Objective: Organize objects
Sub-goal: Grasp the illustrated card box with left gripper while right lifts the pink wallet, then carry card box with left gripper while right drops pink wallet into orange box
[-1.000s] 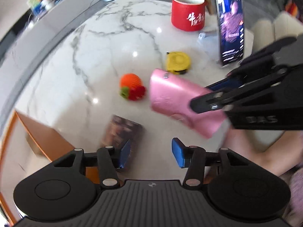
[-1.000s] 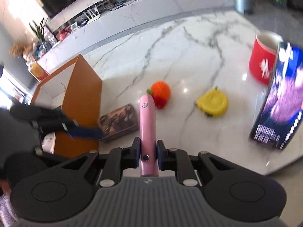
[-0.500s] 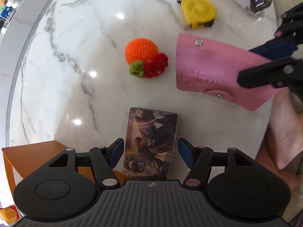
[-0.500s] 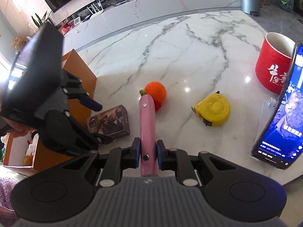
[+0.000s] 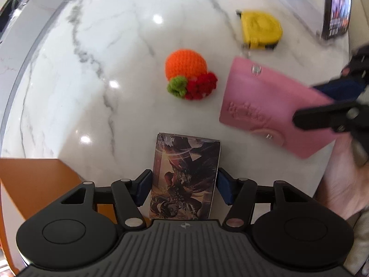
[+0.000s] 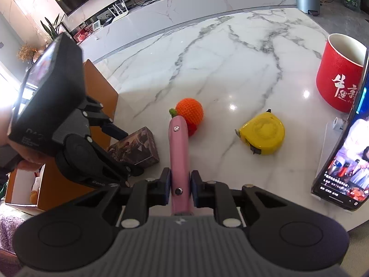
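A dark illustrated card box (image 5: 184, 177) lies on the marble table (image 5: 92, 80) near its front edge. My left gripper (image 5: 183, 189) is open with a blue pad on each side of the box, not pressing it. The box also shows in the right wrist view (image 6: 136, 147). My right gripper (image 6: 181, 189) is shut on a pink pouch (image 6: 178, 152), held above the table; the pouch shows flat in the left wrist view (image 5: 272, 108). A crocheted orange (image 5: 186, 71) and a yellow tape measure (image 5: 260, 28) lie farther back.
An orange open box (image 6: 101, 97) stands off the table's left edge with toys inside. A red mug (image 6: 339, 76) and a phone on a clear stand (image 6: 343, 152) are at the right. A long counter (image 6: 207, 2) lies behind.
My left gripper has come down and forward so that its fingers now straddle the card box. My right gripper still holds the pink pouch, nearly in place.
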Motion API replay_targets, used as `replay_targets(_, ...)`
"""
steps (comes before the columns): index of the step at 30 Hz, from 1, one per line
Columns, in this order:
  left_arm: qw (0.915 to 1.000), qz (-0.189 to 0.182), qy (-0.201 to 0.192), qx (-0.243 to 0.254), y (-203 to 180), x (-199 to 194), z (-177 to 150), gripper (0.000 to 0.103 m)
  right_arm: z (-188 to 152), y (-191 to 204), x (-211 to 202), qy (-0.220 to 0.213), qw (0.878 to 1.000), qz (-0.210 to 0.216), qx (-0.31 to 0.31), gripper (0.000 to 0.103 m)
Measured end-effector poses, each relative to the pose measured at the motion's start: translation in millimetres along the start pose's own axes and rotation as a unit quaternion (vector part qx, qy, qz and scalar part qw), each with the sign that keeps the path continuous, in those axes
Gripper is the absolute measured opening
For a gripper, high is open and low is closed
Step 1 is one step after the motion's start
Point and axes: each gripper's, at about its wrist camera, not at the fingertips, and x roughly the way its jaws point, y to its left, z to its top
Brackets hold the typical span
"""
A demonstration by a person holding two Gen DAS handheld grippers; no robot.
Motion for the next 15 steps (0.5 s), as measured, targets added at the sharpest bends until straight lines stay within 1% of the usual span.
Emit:
replay_targets(3,0.999,-0.012,-0.034,-0.027,2.2,-22.4,-7.5,0.069,-2.5,1.9,-1.4,-0.005,1.0,-0.008,-0.002,0.019)
replay_targets(7,0.9959,-0.02,-0.075,-0.047,0.3,-60.6,-14.8,0.069,-5.4,6.3,-9.8,-0.012,1.0,-0.013,-0.004,0.018)
replay_targets(9,0.9936,-0.025,-0.093,-0.058,-1.7,-81.1,-16.4,0.069,-6.1,9.2,-16.7,-0.019,1.0,-0.01,-0.002,0.018)
replay_targets(12,0.9891,-0.036,-0.121,-0.076,5.6,-108.4,-25.0,0.069,-7.8,18.1,-29.4,-0.032,0.999,-0.009,-0.011,0.018)
replay_targets(15,0.985,-0.044,-0.136,-0.096,11.3,-136.7,-41.5,0.069,-7.4,28.6,-43.2,-0.042,0.999,0.0,-0.016,0.018)
